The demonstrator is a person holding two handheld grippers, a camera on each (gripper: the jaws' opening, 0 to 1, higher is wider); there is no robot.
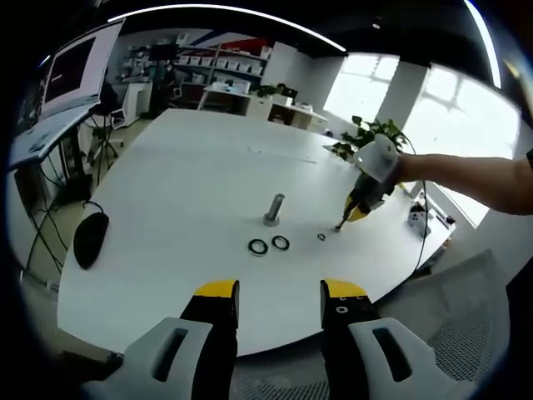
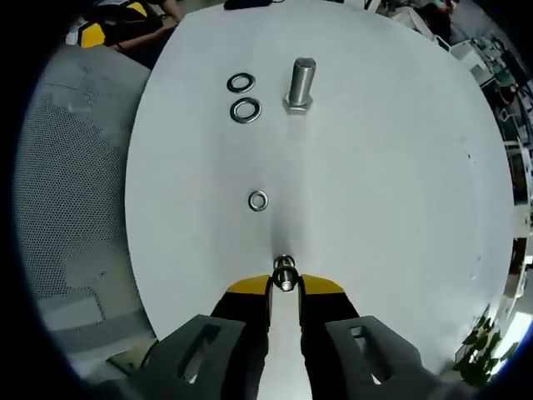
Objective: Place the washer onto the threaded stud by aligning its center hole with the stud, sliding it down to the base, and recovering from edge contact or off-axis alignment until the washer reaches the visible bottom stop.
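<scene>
An upright threaded stud (image 1: 274, 209) (image 2: 301, 83) stands on its hex base on the white table (image 1: 191, 167) (image 2: 391, 192). Two dark washers (image 1: 258, 247) (image 2: 246, 110) lie flat beside it, and a smaller washer (image 1: 321, 237) (image 2: 258, 201) lies alone nearer my right gripper. My right gripper (image 2: 285, 285) (image 1: 343, 223) is shut on a small metal washer (image 2: 285, 273) held on edge, low over the table and well short of the stud. At the near table edge my left gripper (image 1: 281, 293) is open, with nothing between its jaws.
A black mouse (image 1: 90, 237) lies at the table's left edge. A monitor (image 1: 75, 67) stands on a desk further left, and a potted plant (image 1: 375, 133) behind the person's arm (image 1: 466, 179). Grey mesh flooring (image 2: 75, 208) borders the table.
</scene>
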